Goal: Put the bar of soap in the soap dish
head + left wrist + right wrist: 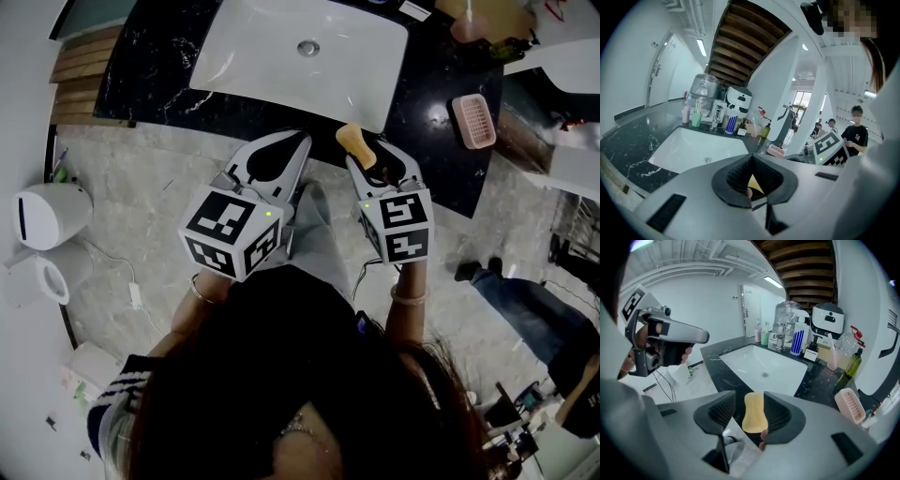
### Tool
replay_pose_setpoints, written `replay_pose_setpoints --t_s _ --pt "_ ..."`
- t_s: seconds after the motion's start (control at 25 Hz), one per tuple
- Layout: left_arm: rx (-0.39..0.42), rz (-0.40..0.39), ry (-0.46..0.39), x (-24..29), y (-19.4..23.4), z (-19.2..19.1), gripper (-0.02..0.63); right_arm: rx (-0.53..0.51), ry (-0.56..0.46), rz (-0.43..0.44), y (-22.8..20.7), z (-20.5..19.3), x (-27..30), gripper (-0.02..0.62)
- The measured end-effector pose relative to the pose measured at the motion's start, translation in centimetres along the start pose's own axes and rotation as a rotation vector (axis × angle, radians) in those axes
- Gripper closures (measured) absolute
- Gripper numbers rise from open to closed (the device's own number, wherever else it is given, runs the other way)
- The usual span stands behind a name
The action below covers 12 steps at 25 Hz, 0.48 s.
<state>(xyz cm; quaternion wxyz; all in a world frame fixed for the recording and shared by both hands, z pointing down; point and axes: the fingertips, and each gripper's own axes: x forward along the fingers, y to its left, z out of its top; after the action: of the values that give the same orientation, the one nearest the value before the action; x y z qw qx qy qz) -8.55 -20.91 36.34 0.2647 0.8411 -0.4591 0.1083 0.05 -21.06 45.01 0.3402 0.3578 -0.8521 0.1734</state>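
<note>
A yellow-orange bar of soap (355, 141) (753, 412) sits between the pads of my right gripper (380, 159) (752, 401) and sticks out past the tips. It hangs in the air just in front of the black counter's front edge (281, 117). The right pad touches it and the left pad lies close against it. The pink slatted soap dish (473, 120) (848, 405) (777, 150) stands on the counter to the right of the white sink (300, 56). My left gripper (292, 145) (751, 161) hovers beside the right one, tips together, nothing held.
Bottles, a cup of brushes and a water dispenser (827, 319) line the back of the counter. A white bin (47, 216) stands on the floor at left. Another person's legs (525, 300) are at right. People stand in the background of the left gripper view.
</note>
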Motion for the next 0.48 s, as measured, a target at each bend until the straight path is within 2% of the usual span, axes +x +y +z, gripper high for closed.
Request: replay_pose_setpoints --t_s 0.2,0.48 --pt "-0.007 0.016 0.009 0.1 0.6 -0.3 0.604 -0.007 0.050 0.026 0.0 -0.9 1.4 0.403" --pt "-0.020 0.034 0.022 0.3 1.3 -0.7 0.604 -0.028 0.103 0.030 -0.4 -1.9 2.9 0.403"
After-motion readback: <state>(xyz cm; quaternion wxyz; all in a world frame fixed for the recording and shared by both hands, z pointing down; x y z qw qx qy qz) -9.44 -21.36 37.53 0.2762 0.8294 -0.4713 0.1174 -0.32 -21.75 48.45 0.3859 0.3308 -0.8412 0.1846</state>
